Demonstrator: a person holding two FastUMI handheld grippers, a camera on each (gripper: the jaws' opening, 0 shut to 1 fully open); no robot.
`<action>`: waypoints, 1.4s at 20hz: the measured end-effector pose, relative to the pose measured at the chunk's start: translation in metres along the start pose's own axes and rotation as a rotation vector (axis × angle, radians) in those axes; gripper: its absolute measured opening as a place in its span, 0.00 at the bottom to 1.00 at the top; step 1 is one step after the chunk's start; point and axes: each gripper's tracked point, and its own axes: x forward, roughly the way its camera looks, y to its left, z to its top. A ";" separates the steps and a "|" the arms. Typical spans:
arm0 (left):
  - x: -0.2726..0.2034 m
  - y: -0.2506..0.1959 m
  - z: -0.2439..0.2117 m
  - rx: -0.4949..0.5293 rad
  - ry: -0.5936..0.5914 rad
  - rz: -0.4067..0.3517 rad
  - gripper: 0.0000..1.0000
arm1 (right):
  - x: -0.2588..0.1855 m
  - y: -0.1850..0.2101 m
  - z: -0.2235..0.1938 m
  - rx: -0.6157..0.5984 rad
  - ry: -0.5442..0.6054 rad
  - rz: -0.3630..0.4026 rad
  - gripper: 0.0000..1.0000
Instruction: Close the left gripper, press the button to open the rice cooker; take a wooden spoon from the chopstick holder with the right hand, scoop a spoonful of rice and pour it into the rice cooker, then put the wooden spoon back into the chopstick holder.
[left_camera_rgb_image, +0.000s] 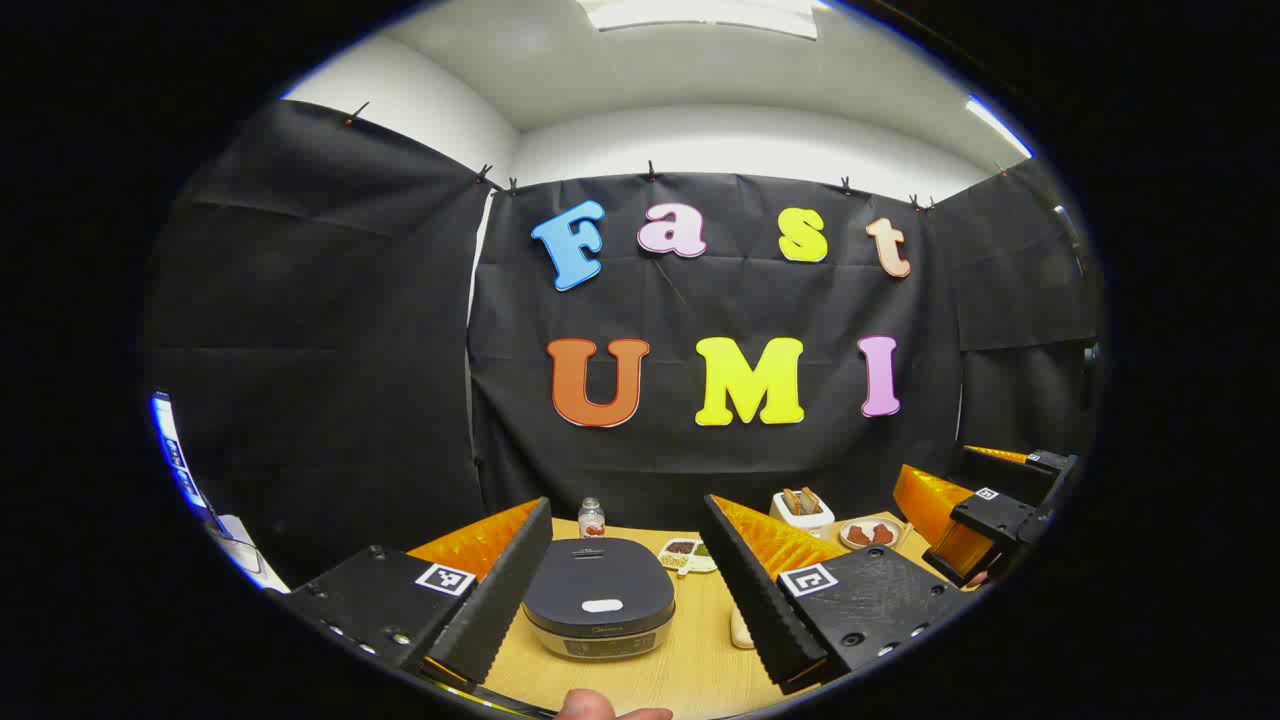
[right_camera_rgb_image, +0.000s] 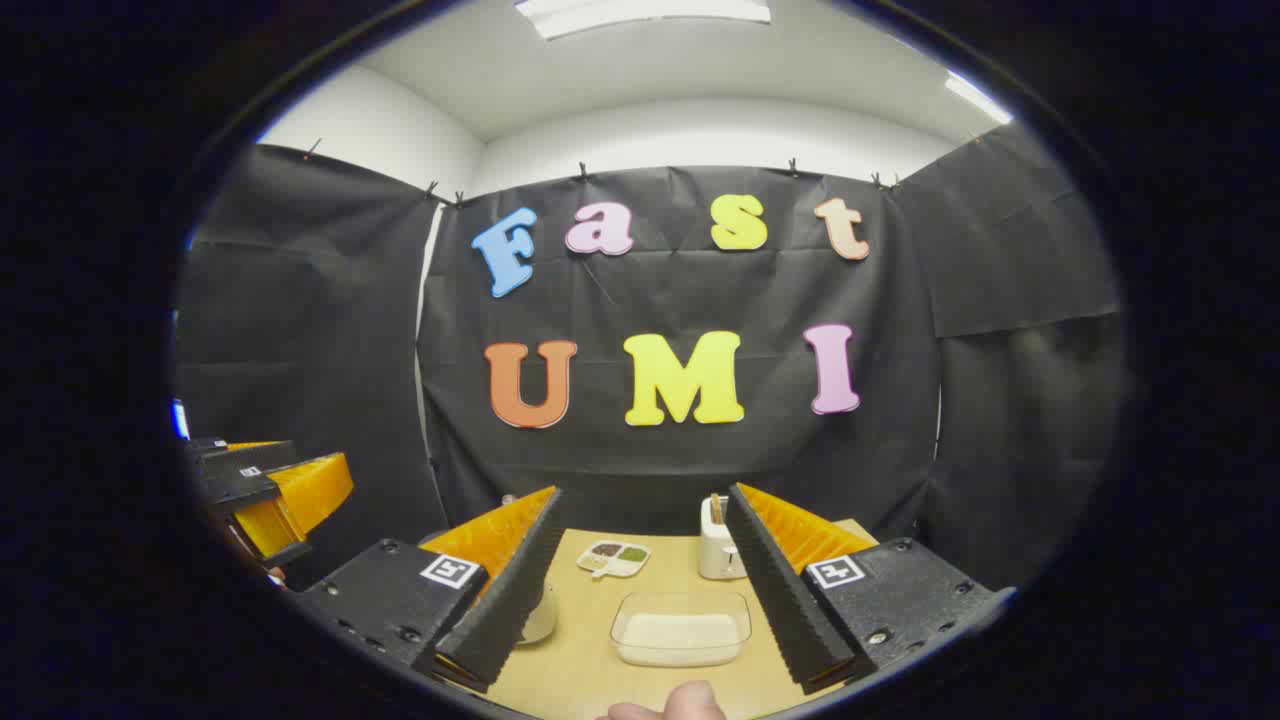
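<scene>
Nothing done yet: rice cooker (left_camera_rgb_image: 598, 608) lid is seen down, spoon (right_camera_rgb_image: 716, 507) left in holder (right_camera_rgb_image: 719, 547). Left gripper (left_camera_rgb_image: 620, 590) and right gripper (right_camera_rgb_image: 640, 590) are held with jaws spread, empty.

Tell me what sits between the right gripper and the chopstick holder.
In the right gripper view, the clear rice container lies on the table between the open right gripper and the white chopstick holder.

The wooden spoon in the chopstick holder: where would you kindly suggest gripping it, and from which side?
Probably the handle end standing out of the white chopstick holder, where the wooden spoon stands upright. Bring the open right hand-held gripper from above, fingers either side, then lift straight up.
</scene>
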 end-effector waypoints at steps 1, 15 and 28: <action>-0.001 0.002 0.000 0.004 0.002 0.001 0.95 | 0.001 0.001 0.000 -0.006 -0.001 0.001 1.00; -0.003 0.003 -0.004 0.006 0.018 0.007 0.95 | 0.008 0.001 -0.002 0.011 0.022 0.010 1.00; 0.033 -0.005 -0.046 -0.011 0.165 -0.003 0.95 | 0.025 -0.020 0.003 0.017 0.007 0.049 1.00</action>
